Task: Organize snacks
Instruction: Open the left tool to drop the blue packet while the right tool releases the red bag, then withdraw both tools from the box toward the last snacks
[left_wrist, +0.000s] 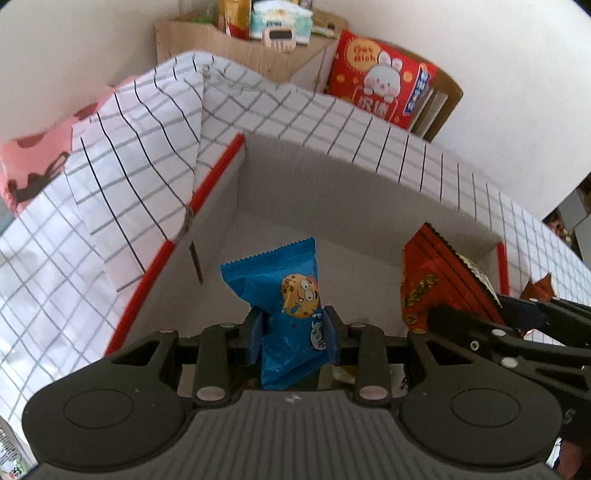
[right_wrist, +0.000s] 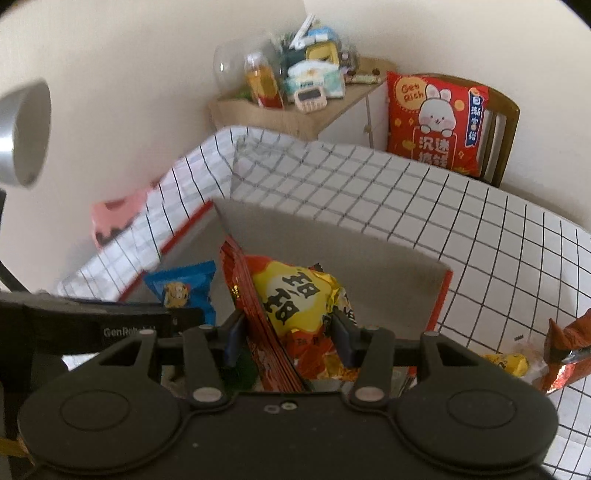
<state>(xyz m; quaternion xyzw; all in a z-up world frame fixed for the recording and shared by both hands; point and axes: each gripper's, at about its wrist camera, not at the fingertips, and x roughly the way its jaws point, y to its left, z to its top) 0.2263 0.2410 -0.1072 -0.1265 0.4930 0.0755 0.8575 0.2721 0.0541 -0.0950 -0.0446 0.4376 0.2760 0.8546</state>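
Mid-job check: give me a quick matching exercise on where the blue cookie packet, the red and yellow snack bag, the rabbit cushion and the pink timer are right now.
Things:
1. blue cookie packet
2. red and yellow snack bag
3. rabbit cushion
4. pink timer

Places:
A. on the wooden chair
B. between the pads of the right gripper
C. on the small wooden cabinet
D. between the pads of the left gripper

Pairs: 1-D, 2-B, 3-A, 4-C

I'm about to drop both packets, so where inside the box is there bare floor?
The box floor is bare along the far wall, beyond the blue cookie packet and red-and-yellow packet. Loose snacks crowd the cloth outside its right wall.
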